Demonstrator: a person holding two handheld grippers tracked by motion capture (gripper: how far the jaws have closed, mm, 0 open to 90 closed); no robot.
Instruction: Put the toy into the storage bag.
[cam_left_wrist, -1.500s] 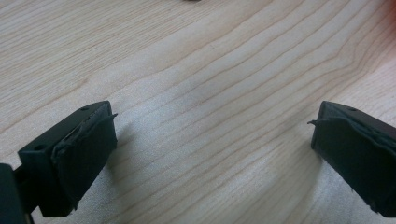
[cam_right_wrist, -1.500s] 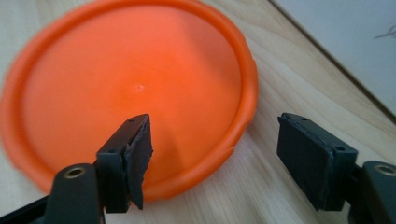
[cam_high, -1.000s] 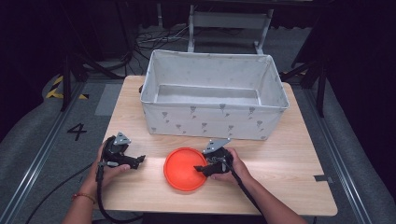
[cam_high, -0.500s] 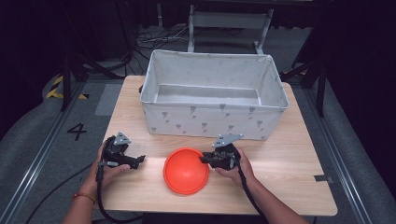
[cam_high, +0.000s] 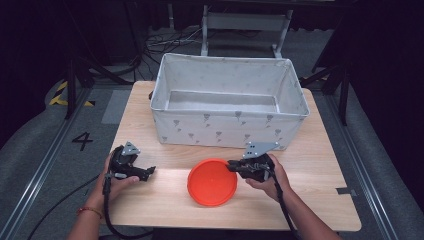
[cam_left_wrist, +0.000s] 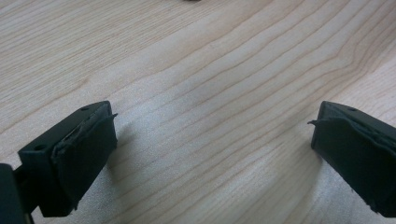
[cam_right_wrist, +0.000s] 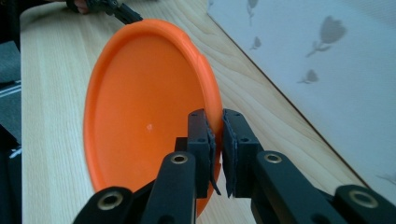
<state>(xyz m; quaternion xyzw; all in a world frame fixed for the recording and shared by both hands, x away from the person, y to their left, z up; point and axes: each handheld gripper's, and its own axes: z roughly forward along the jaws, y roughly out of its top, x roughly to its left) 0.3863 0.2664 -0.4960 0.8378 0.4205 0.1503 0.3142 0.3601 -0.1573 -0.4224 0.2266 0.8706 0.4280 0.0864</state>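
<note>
An orange round plate (cam_high: 212, 181) lies at the front middle of the wooden table (cam_high: 310, 165). My right gripper (cam_high: 234, 166) is shut on the plate's right rim, and a hand holds it from the right. In the right gripper view the two jaws pinch the edge of the plate (cam_right_wrist: 140, 116) at the gripper (cam_right_wrist: 217, 135). My left gripper (cam_high: 147, 172) rests low at the front left, apart from the plate. Its jaws stand wide open over bare wood in the left gripper view (cam_left_wrist: 210, 140), with nothing between them.
A large grey fabric bin (cam_high: 230, 127) with a flower print stands across the back of the table, just behind the plate; its wall (cam_right_wrist: 317, 60) runs close past my right gripper. The table's front edge is near both forearms.
My right gripper has shifted to the right and slightly back, closing on the plate's rim and drawing the plate a little to the right. The left gripper has stayed put.
</note>
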